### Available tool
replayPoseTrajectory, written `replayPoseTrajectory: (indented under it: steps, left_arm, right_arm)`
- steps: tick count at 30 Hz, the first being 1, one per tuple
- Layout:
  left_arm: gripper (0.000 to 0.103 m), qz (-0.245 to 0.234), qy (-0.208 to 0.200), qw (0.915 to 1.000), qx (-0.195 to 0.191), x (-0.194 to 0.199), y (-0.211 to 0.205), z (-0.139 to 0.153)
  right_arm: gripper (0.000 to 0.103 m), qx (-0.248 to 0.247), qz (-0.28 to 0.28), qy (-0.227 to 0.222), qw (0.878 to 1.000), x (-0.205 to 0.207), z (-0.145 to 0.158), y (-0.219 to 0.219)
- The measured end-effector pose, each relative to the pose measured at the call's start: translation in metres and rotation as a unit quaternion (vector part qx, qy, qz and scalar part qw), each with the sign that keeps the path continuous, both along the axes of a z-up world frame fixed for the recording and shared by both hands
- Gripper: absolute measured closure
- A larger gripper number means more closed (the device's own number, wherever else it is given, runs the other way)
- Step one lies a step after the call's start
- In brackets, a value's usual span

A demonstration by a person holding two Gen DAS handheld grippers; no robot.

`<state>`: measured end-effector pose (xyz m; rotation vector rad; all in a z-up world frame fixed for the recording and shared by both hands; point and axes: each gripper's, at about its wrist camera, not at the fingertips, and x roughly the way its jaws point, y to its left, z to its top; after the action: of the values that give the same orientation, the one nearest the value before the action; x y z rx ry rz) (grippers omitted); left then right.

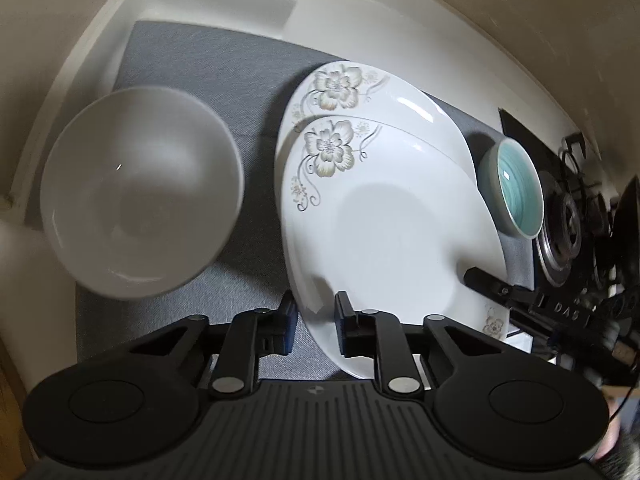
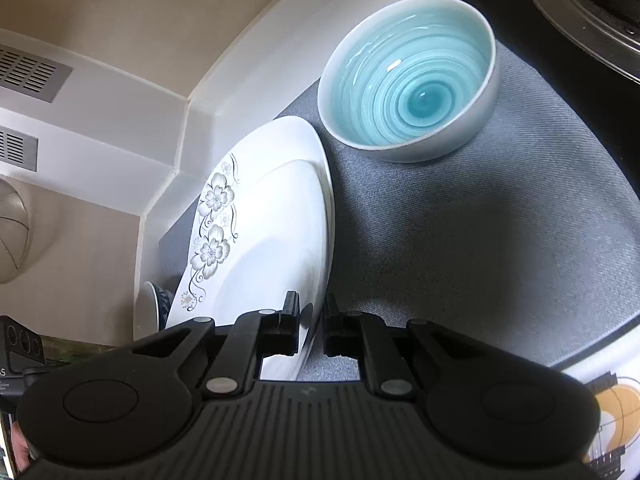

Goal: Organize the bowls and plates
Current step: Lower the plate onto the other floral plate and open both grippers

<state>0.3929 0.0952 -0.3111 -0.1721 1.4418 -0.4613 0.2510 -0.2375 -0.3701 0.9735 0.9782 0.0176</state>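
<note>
Two white plates with grey flower prints overlap on a grey mat (image 1: 192,60). The upper plate (image 1: 392,232) lies skewed over the lower plate (image 1: 360,92). My left gripper (image 1: 316,318) is shut on the upper plate's near rim. One finger (image 1: 486,282) of the other gripper rests on the same plate's right edge. In the right wrist view my right gripper (image 2: 312,320) is shut on that plate's (image 2: 272,240) rim. A plain white bowl (image 1: 140,192) stands left of the plates. A teal spiral bowl (image 2: 412,76) stands on the mat to their right.
A black stove with a metal burner ring (image 1: 560,232) borders the mat on the right. White ledges and a beige wall (image 1: 500,20) close the back. A dark patterned dish (image 2: 158,300) peeks from behind the plates. Bare mat (image 2: 480,220) lies below the teal bowl.
</note>
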Motion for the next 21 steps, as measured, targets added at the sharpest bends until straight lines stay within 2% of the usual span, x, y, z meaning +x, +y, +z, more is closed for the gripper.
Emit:
replayPoseTrajectory:
  steps: [5,9,12,15,21]
  left_arm:
    - [0.088,0.007,0.003,1.0,-0.003,-0.009,0.007,0.014]
    - [0.089,0.025,0.021,0.9992,-0.023,-0.007,0.013,0.01]
    - [0.09,0.046,0.041,0.9971,-0.044,-0.003,0.018,0.003]
    - [0.09,0.048,0.039,0.9971,-0.044,-0.004,0.017,0.002]
    - [0.09,0.05,0.039,0.997,-0.044,-0.002,0.014,0.001]
  right_arm:
    - [0.091,-0.006,0.008,0.009,1.0,0.005,0.002,0.001]
    - [0.089,0.009,0.006,0.014,1.0,0.006,-0.001,-0.004]
    - [0.085,0.011,0.013,0.021,1.0,0.005,0.004,-0.004]
    - [0.077,-0.004,0.032,0.017,0.999,0.002,0.014,0.001]
    - [0.079,-0.006,0.026,0.04,0.999,-0.01,0.019,0.004]
